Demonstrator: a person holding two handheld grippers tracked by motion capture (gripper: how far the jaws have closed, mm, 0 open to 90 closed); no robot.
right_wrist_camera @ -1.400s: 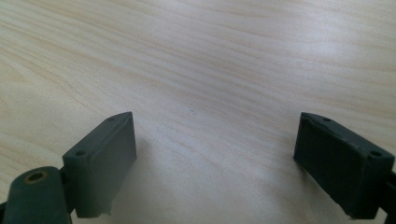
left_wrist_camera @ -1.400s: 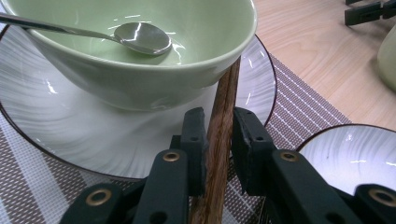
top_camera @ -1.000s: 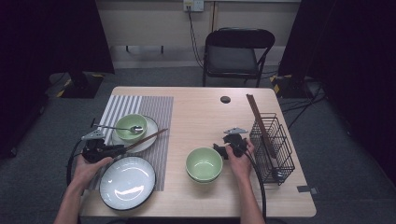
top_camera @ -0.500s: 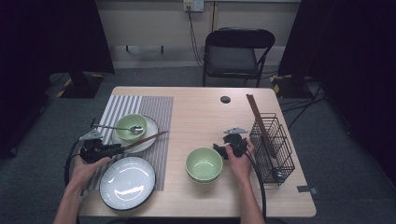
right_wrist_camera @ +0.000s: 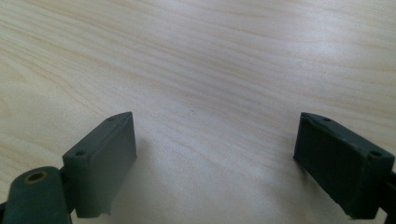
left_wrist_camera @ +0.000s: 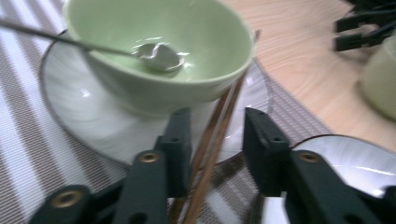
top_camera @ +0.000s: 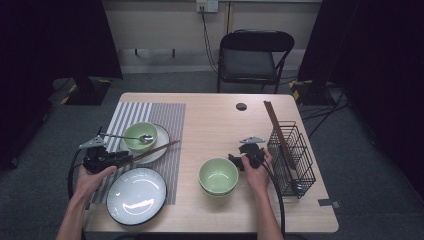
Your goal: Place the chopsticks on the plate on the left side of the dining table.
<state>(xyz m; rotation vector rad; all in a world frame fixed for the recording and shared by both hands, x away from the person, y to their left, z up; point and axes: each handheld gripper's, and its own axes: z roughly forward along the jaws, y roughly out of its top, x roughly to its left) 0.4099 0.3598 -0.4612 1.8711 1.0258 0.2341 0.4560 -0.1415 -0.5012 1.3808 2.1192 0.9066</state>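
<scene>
Left gripper (left_wrist_camera: 212, 140) fingers just eased apart, chopsticks (left_wrist_camera: 212, 144) loose between them, leaning on white plate (left_wrist_camera: 70, 112) at 5 o'clock of green bowl (left_wrist_camera: 159, 51). Right gripper (right_wrist_camera: 215, 158) fingers wide over bare desk (right_wrist_camera: 210, 60), nothing held.

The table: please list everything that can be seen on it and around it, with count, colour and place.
Table: one, light wood, centre.
Placemat: one, grey and white stripes, table's left.
Small bowl: one, green, on a white plate on the placemat.
Spoon: one, metal, in the small bowl.
Chopsticks: one pair, brown, leaning on the white plate.
Dark-rimmed plate: one, white, front left.
Large bowl: one, green, front centre.
Wire rack: one, black, table's right.
Chair: one, black, behind the table.
Left hand-held gripper: black; jaws just opening, chopsticks between them.
Right hand-held gripper: black, open above bare wood.
</scene>
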